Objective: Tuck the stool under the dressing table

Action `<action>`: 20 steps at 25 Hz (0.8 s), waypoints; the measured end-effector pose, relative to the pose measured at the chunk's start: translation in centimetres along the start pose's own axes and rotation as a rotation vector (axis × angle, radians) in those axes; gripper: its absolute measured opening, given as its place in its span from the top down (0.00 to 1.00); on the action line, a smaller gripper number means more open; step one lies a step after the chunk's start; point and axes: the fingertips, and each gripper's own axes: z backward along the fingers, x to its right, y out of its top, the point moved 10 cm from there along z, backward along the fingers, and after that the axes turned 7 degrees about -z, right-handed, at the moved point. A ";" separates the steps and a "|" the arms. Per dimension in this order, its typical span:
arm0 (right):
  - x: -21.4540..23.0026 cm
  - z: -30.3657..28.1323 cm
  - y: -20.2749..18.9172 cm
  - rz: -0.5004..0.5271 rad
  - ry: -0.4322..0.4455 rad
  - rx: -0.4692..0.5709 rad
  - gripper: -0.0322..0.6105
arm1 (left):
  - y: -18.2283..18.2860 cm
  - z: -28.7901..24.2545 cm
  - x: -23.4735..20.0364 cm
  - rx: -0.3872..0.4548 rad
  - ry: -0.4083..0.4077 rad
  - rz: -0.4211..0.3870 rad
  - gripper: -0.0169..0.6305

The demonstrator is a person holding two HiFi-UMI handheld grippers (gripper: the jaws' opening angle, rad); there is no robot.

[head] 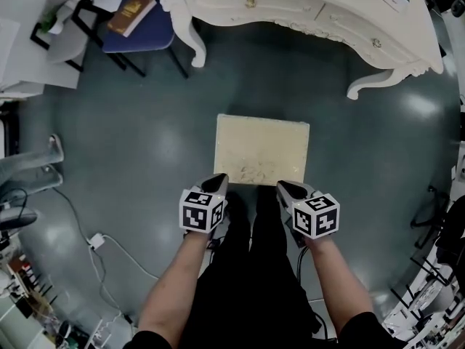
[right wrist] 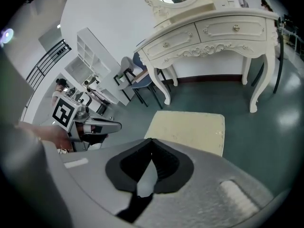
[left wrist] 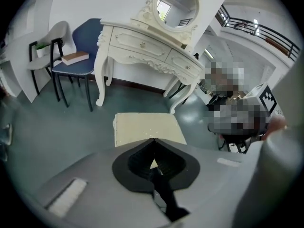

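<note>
Our left gripper has its jaws pressed together at the tips with nothing between them, and our right gripper is the same (both empty). Both tips sit at the near edge of the stool, the left one at its near-left corner and the right one further along that edge. We cannot tell whether they touch it. The stool has a pale cream square top and stands on the grey-green floor, out in front of the white dressing table, not under it. To the left of the table stands a blue chair with a book on its seat.
</note>
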 end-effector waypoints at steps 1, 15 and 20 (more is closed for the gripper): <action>0.7 -0.6 -0.5 -0.006 -0.011 -0.008 0.94 | -0.5 -0.8 -0.4 -0.013 0.005 0.005 0.95; 9.2 -7.6 -6.9 -0.082 -0.134 -0.049 0.92 | -7.0 -8.5 -3.4 -0.094 -0.008 -0.017 0.95; 11.2 -9.1 -8.2 -0.089 -0.195 -0.065 0.86 | -8.9 -10.1 -4.3 -0.108 0.018 -0.020 0.95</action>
